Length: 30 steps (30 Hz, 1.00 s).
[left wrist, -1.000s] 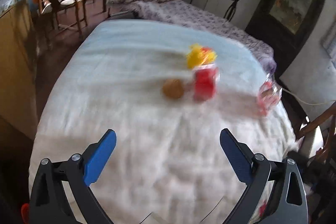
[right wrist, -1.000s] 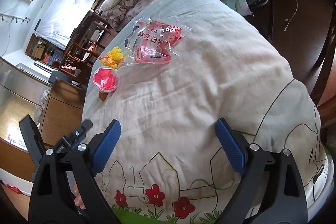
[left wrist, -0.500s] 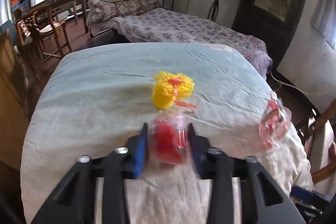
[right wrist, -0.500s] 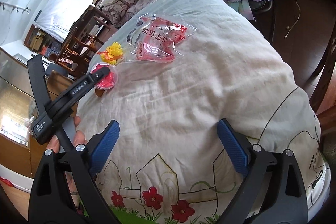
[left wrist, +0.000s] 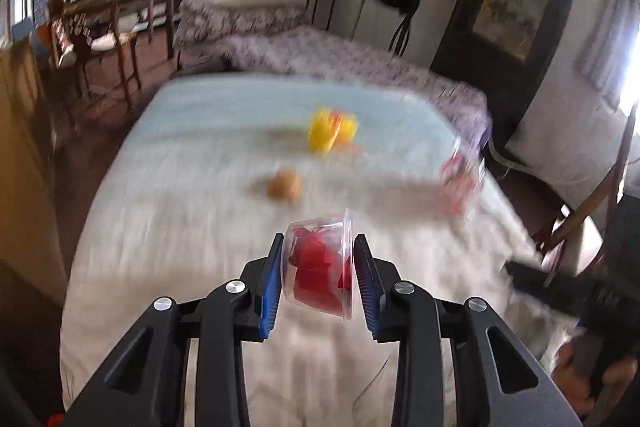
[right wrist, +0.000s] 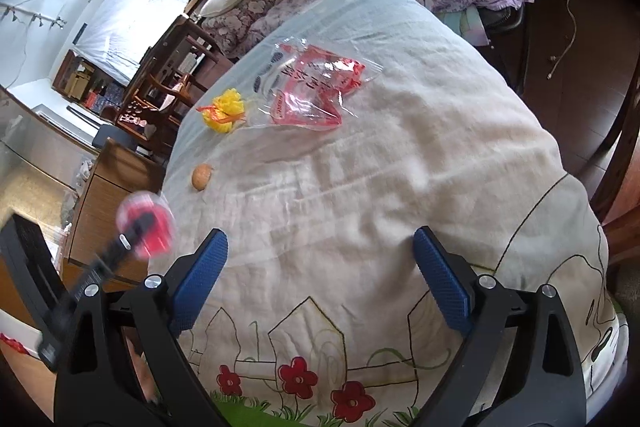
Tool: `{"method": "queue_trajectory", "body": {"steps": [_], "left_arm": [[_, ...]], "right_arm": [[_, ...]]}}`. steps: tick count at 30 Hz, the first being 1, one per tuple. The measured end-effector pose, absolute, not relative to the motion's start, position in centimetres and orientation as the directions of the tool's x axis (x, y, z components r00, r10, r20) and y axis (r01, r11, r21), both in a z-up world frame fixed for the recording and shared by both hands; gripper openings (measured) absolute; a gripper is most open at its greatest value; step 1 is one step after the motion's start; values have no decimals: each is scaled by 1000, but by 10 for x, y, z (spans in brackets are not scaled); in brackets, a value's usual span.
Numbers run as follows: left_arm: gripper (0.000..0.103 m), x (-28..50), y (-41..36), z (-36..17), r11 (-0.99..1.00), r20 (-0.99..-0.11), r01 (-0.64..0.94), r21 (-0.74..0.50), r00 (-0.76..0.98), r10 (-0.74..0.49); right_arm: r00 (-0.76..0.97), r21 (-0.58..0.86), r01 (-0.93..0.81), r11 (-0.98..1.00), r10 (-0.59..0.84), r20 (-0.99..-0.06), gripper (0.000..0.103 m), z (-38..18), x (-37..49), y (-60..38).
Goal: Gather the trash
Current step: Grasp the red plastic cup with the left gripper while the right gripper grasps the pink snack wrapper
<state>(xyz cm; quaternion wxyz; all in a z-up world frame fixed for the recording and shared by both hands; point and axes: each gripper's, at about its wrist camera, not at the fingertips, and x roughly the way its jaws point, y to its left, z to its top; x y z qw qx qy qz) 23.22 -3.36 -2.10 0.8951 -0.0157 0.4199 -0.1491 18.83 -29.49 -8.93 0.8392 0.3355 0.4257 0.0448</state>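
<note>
Above the bed (right wrist: 400, 167), left gripper (left wrist: 318, 271) jaws clamp a clear cup (left wrist: 320, 265) of red scraps; right gripper (right wrist: 320, 275) jaws wide, empty. Red print on plastic bag (right wrist: 312, 87) unreadable.

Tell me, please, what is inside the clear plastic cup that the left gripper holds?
The clear plastic cup, clamped between the left gripper's fingers, contains crumpled red material, seen through its wall. The fingers cover both sides, and I cannot tell what the material is.

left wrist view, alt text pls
The left gripper clamps a clear cup of red scraps above a white bedspread. Beyond lie a brown nut, a yellow wrapper and a red bag, all blurred.
</note>
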Motion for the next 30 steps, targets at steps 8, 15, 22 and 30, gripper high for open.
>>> {"method": "queue_trajectory", "body": {"steps": [8, 15, 22, 30], "left_arm": [[34, 226, -14, -39, 961, -786, 180, -210, 554, -276], [34, 225, -11, -38, 958, -783, 168, -232, 552, -286], [34, 228, -13, -40, 959, -791, 164, -232, 542, -284], [34, 230, -15, -42, 960, -796, 160, -230, 536, -280]], "right_arm": [[706, 613, 208, 762, 317, -633, 91, -72, 211, -297], [713, 639, 280, 717, 290, -638, 91, -76, 253, -306], [687, 603, 319, 731, 260, -679, 91, -82, 282, -304], [705, 566, 270, 779, 240, -667, 29, -78, 282, -294]]}}
